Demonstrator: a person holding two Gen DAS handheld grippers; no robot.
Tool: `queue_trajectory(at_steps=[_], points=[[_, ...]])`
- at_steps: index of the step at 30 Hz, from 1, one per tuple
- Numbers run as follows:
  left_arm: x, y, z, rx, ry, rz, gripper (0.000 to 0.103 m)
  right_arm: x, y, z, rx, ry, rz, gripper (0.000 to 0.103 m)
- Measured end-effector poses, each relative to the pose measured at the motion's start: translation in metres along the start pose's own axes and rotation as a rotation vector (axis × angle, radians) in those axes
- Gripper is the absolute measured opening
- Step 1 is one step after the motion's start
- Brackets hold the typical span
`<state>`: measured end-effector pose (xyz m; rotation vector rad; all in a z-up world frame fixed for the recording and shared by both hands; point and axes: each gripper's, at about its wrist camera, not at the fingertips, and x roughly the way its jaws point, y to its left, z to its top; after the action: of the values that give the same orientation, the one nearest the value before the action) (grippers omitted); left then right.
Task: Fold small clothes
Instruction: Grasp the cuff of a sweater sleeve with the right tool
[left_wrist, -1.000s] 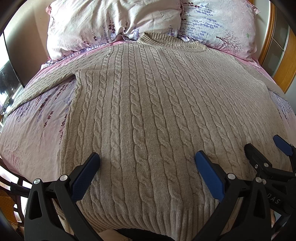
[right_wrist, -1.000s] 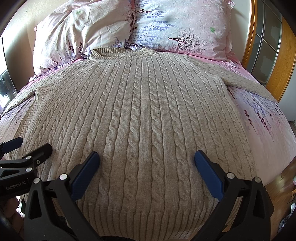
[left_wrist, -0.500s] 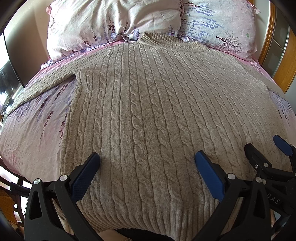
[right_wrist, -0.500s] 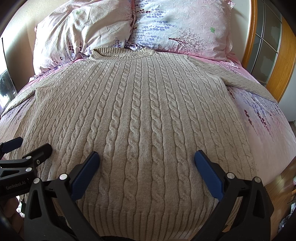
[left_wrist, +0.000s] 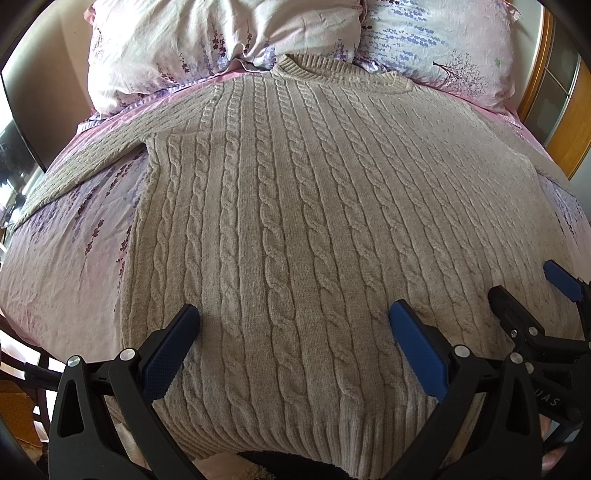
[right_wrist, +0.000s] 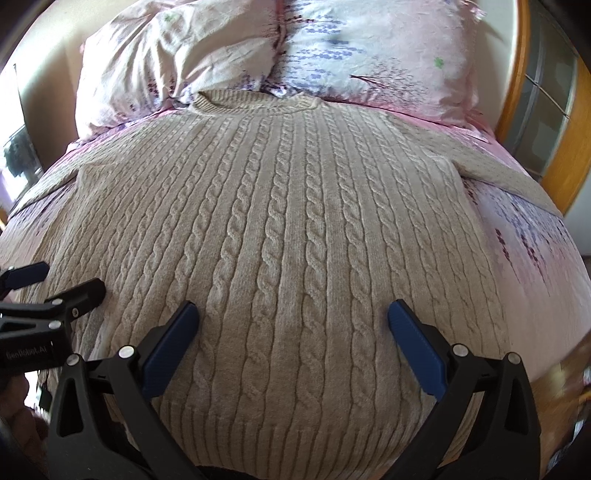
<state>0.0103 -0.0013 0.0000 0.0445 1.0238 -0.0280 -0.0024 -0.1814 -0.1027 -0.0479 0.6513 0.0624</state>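
Note:
A beige cable-knit sweater (left_wrist: 295, 206) lies flat on the bed, face up, with its collar (left_wrist: 332, 68) toward the pillows and its ribbed hem nearest me. Both sleeves are spread outward: one sleeve (left_wrist: 92, 162) to the left, the other sleeve (right_wrist: 509, 177) to the right. My left gripper (left_wrist: 291, 314) hovers open over the lower left of the sweater (right_wrist: 295, 221), with nothing between its blue pads. My right gripper (right_wrist: 292, 312) hovers open over the lower right, also holding nothing. Each gripper shows in the other's view: the right gripper (left_wrist: 532, 288) and the left gripper (right_wrist: 59, 282).
Two floral pillows (left_wrist: 221, 44) (right_wrist: 369, 55) lie at the head of the pink floral bedsheet (left_wrist: 66, 258). A wooden frame with glass panes (right_wrist: 535, 92) stands to the right. The bed's edge drops off at the lower left and lower right.
The right gripper has shifted slightly, with a little blur at the edge of its view. The left gripper and the sweater have stayed as they were.

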Motion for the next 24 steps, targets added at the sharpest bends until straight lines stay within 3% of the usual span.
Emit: queue_trajectory(at_steps=[5,10,13,17,24], points=[[-0.002,0.002,0.0,0.014,-0.023,-0.012,0.102,0.001,-0.016,0.008,-0.004,-0.01,0.063,0.101],[-0.002,0.002,0.006,0.053,-0.089,-0.016,0.102,-0.009,-0.098,0.044,0.251,-0.069,0.111,0.099],[-0.006,0.003,0.013,0.058,-0.157,-0.041,0.102,-0.006,-0.169,0.068,0.436,-0.102,0.076,0.086],[-0.01,0.002,0.024,0.066,-0.208,-0.084,0.102,0.016,-0.259,0.089,0.683,-0.085,0.046,0.071],[-0.002,0.007,0.042,0.054,-0.222,-0.228,0.102,0.056,-0.338,0.082,0.961,-0.058,0.015,0.053]])
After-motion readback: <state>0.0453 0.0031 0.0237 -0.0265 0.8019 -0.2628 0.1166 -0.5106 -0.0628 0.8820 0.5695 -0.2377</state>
